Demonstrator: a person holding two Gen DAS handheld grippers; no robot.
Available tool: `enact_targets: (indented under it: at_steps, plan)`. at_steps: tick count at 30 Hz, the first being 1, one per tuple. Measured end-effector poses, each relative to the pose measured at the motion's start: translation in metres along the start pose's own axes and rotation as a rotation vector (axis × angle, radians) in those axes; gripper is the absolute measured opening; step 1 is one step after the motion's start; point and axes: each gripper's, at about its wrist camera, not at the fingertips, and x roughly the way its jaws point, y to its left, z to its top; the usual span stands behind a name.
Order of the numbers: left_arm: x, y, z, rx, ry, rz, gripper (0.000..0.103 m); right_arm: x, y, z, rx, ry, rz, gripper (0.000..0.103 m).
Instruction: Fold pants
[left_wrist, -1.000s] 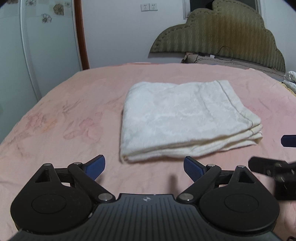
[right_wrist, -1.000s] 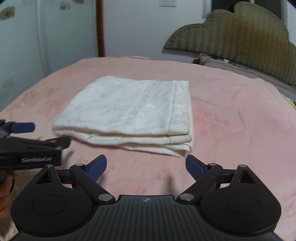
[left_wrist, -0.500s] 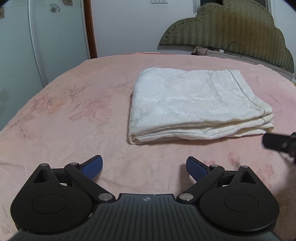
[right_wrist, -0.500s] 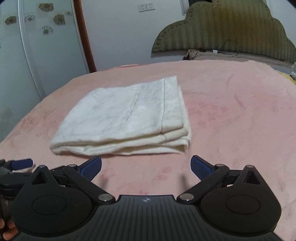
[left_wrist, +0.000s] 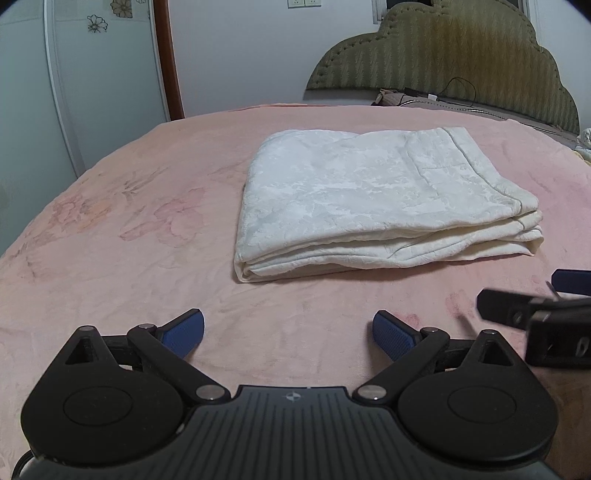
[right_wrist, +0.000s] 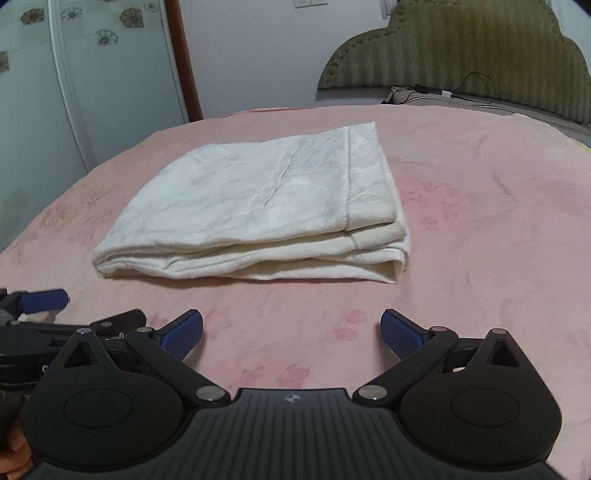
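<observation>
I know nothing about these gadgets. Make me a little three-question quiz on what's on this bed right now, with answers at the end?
1. True or false: the left gripper is clamped on the white pants.
2. Multiple choice: the pants on the pink bedspread are (A) spread out flat at full length, (B) folded into a layered stack, (C) hanging off the edge.
3. Fill in: the right gripper has its jaws ____ and holds nothing.

Key
1. False: its blue fingers are apart, short of the pants, with bare bedspread between.
2. B: several layers show along the near edge.
3. Open.
</observation>
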Motion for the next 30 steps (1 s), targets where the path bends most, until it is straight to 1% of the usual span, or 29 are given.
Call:
enact_targets:
  at_steps: [2, 7, 11, 15, 18, 24, 30]
  plan:
    - [0.001, 0.001, -0.001, -0.005, 0.001, 0.004, 0.102, 0.002, 0.006, -0.002, -0.023, 0.006, -0.004, 0.103]
    - [0.003, 0.004, -0.002, -0.023, 0.002, -0.002, 0.103, 0.003, 0.008, -0.003, -0.029, 0.011, -0.014, 0.103]
    - [0.003, 0.003, -0.001, -0.001, -0.008, -0.003, 0.103, 0.003, 0.008, -0.002, -0.033, 0.006, -0.022, 0.103]
    - [0.005, 0.001, -0.001, 0.016, -0.017, -0.001, 0.103, 0.005, 0.006, 0.0, -0.039, 0.005, -0.049, 0.103]
    - [0.007, 0.002, -0.001, 0.006, -0.015, -0.006, 0.103, 0.011, 0.002, -0.003, -0.037, 0.029, -0.053, 0.103]
    - [0.007, 0.002, -0.003, -0.009, -0.017, -0.003, 0.103, 0.012, 0.006, -0.006, -0.068, 0.028, -0.068, 0.103]
    - [0.009, 0.007, -0.003, -0.029, -0.01, -0.017, 0.103, 0.012, 0.007, -0.007, -0.065, 0.024, -0.067, 0.103]
